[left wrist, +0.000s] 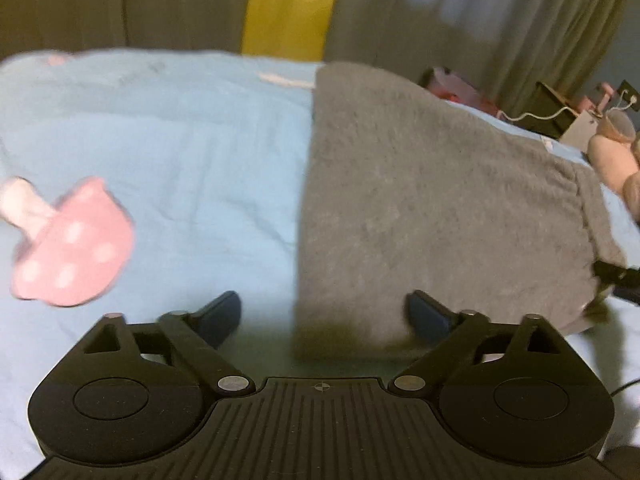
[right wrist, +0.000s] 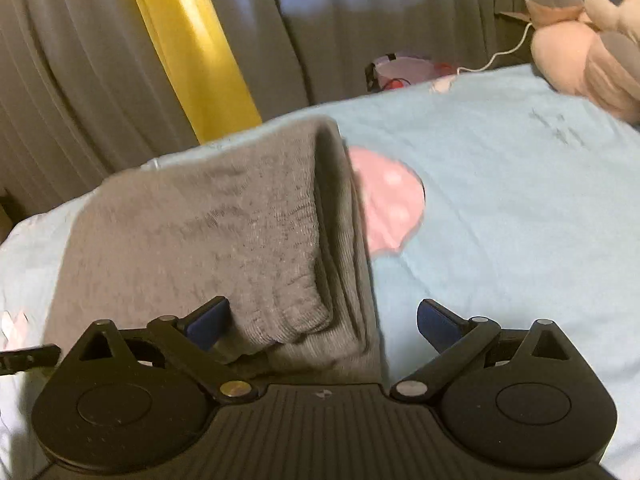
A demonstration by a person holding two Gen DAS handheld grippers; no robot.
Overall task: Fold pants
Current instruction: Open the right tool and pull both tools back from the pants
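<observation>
Folded grey pants (left wrist: 432,200) lie on the blue bedsheet (left wrist: 180,152), seemingly near its far edge, under the spread, empty left gripper (left wrist: 324,316) and right gripper (right wrist: 322,320).

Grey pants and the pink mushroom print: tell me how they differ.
The grey pants are a real garment, folded into a thick stack with layered edges; the pink mushroom print is only a flat picture on the blue sheet. The pants are plain grey and fuzzy; the mushroom is pink with white dots and a pale stem. The pants are far larger. Both are on the bed.
</observation>
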